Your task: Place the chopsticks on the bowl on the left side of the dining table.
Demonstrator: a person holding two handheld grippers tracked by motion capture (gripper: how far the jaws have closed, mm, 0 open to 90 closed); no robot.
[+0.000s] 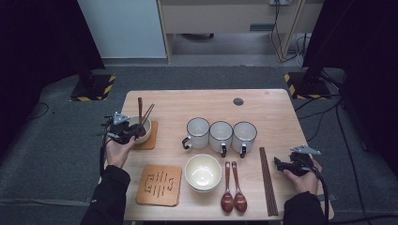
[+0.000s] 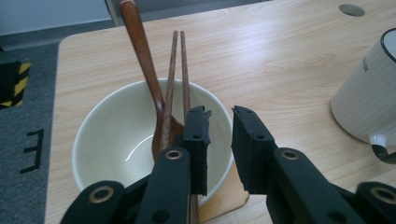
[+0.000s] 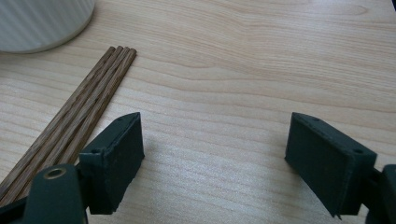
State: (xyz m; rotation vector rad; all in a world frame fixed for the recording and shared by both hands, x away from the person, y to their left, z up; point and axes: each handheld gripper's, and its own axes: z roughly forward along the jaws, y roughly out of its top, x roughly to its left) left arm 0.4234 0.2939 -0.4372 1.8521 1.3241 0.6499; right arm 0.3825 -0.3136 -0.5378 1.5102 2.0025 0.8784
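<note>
A cream bowl (image 1: 144, 125) stands on a brown coaster (image 1: 152, 142) at the table's left. A wooden spoon (image 2: 142, 60) and a pair of chopsticks (image 2: 180, 70) lean in the bowl (image 2: 112, 135). My left gripper (image 1: 135, 133) hovers at the bowl's near rim. In the left gripper view its jaws (image 2: 220, 116) stand a narrow gap apart, with the rim seen through the gap and nothing pressed between the pads. My right gripper (image 1: 278, 164) rests at the table's right edge. Its jaws (image 3: 215, 140) are wide open over bare wood, beside a bundle of chopsticks (image 3: 79, 107).
Three white mugs (image 1: 220, 136) stand in a row mid-table. In front of them are stacked cream bowls (image 1: 202, 172), two wooden spoons (image 1: 233, 187), the chopsticks (image 1: 267, 180) and a second patterned coaster (image 1: 159, 185). A mug (image 2: 369, 93) is right of the left gripper.
</note>
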